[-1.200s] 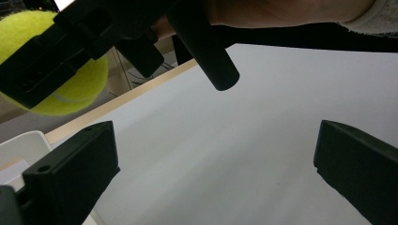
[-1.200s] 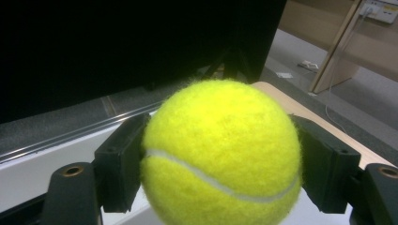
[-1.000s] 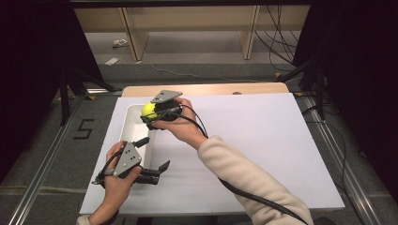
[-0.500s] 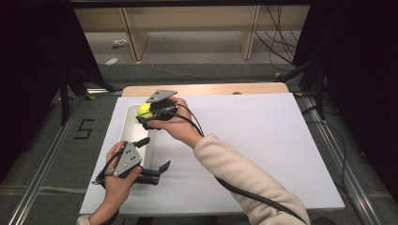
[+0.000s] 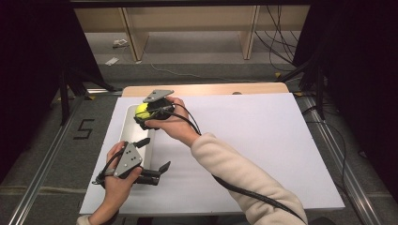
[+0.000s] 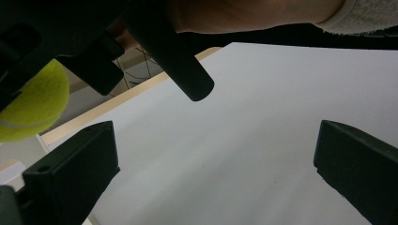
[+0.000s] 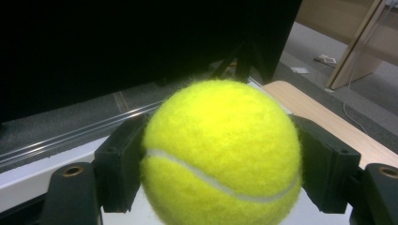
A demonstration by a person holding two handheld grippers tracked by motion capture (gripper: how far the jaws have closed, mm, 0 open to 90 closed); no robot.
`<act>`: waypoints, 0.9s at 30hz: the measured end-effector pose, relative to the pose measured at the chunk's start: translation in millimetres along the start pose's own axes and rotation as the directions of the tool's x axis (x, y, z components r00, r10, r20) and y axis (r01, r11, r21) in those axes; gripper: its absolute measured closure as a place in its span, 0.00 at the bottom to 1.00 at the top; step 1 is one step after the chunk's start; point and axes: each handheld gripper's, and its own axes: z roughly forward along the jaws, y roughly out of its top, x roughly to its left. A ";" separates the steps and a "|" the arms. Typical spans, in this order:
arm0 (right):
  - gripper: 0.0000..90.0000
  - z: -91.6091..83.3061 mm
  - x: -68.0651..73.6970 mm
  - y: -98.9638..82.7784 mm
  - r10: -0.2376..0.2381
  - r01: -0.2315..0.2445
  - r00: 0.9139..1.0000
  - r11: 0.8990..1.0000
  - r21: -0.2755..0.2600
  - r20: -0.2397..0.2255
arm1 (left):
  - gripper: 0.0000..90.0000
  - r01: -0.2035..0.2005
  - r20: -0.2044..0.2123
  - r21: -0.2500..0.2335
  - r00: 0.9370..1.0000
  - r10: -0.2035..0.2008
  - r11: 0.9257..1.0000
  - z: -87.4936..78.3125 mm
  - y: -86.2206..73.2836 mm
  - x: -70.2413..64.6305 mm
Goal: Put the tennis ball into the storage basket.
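Tennis ball (image 7: 220,152) sits squeezed between the two black jaws of the right gripper (image 5: 148,115), one jaw pressed on each side of it, white seam curving across the front. From the high view, that gripper is up over the far end of a long white tray (image 5: 127,126) at the left side of the table (image 5: 263,140), ball (image 5: 142,110) held above the tray, the person's right hand (image 5: 171,123) wrapped round the handle and a cream sleeve (image 5: 239,178) running back toward the bottom edge. Grey three-cornered plate on top of the gripper, black cable trailing down along the arm.

Left gripper (image 5: 155,157) is nearer the person, at the near end of the tray, held in the left hand (image 5: 117,180). Its jaws stand wide apart with nothing between them, pointing out over the white table. Its own view confirms it: two black jaws well separated at the bottom corners, bare white table (image 6: 244,140) between them, and up above, the right gripper seen from below with the yellow ball (image 6: 30,108) at the left edge.

White sheet covers most of the table, a strip of pale wood (image 5: 211,89) showing along the far edge. Beyond it, grey floor (image 5: 197,51) with loose cables and wooden furniture legs. A "5" (image 5: 84,129) is marked on the floor left of the table.
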 end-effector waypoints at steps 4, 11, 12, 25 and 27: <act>0.29 2.0 1.8 0.7 -0.007 0.007 1.000 1.000 0.006 -0.007 | 0.00 -0.003 0.001 0.005 1.000 0.003 1.000 0.0 -0.2 -0.2; 0.29 5.6 3.7 2.1 -0.011 0.011 1.000 1.000 0.012 -0.013 | 0.00 -0.004 0.005 0.005 1.000 0.004 1.000 0.3 -0.4 -0.9; 0.29 5.9 3.8 2.4 -0.011 0.011 1.000 1.000 0.015 -0.016 | 0.00 -0.005 0.006 0.005 1.000 0.005 1.000 0.4 -0.4 -1.0; 0.29 11.3 5.7 4.4 -0.015 0.016 0.999 1.000 0.026 -0.030 | 0.00 -0.012 0.007 0.007 1.000 0.012 1.000 0.5 -0.4 -1.9; 0.29 12.5 5.8 5.0 -0.014 0.015 0.999 1.000 0.027 -0.032 | 0.00 -0.012 0.007 0.007 1.000 0.012 1.000 0.3 -0.4 -2.0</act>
